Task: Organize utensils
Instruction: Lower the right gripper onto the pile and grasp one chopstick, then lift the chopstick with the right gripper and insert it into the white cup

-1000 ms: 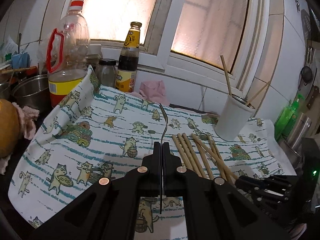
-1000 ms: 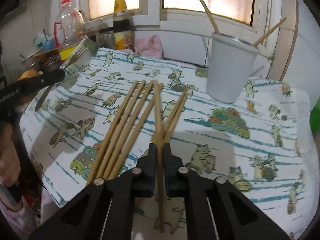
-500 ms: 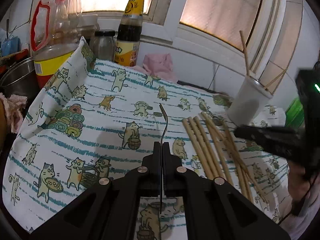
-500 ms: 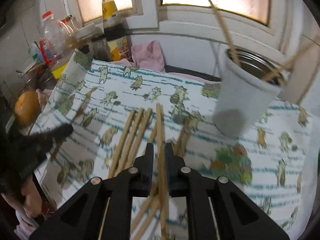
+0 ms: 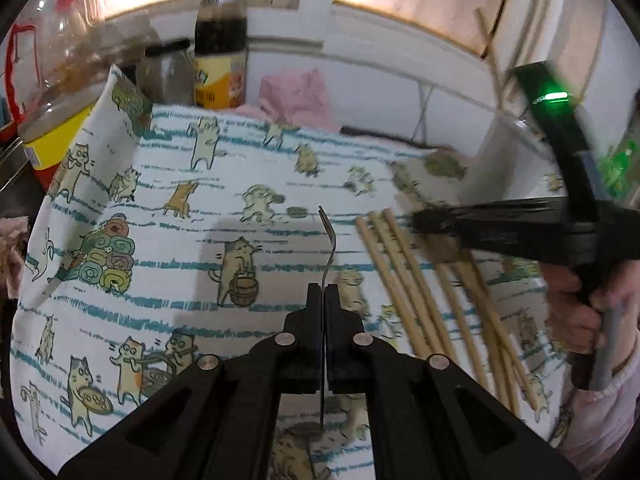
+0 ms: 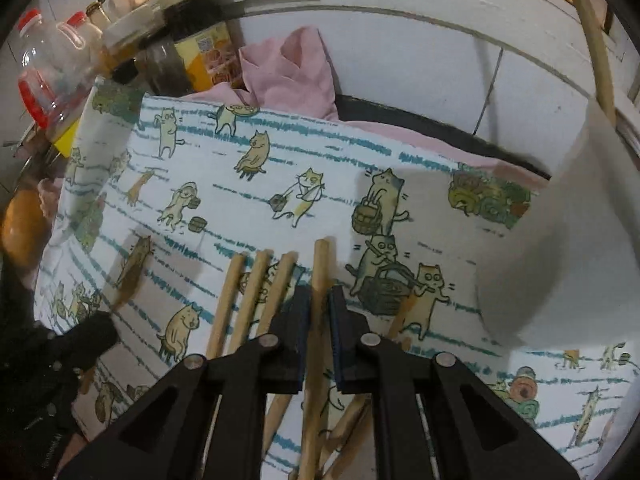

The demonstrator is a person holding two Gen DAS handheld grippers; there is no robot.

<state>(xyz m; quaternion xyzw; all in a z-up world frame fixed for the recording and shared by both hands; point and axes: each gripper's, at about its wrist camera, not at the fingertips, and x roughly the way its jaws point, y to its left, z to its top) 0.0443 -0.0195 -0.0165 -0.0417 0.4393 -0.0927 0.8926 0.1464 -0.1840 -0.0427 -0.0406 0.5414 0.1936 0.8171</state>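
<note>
Standing at the back, a dark sauce bottle [image 5: 220, 40] wears a yellow label whose print is too blurred to read. Left gripper [image 5: 324, 296] has its jaws pressed tight on a thin metal utensil [image 5: 328, 240] held above the cat-print cloth [image 5: 180, 184], which has open room on its left half. Right gripper [image 6: 320, 300] has its jaws clamped on one chopstick [image 6: 318, 264], above the loose chopsticks [image 5: 404, 280] lying on the desk. A white cup [image 6: 560, 220] stands close at right, and an oil jug [image 5: 52, 60] crowds the cloth's left edge.

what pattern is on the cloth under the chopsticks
White cloth with teal stripes and cartoon cats; clearest in the right wrist view, beneath the chopsticks.
</note>
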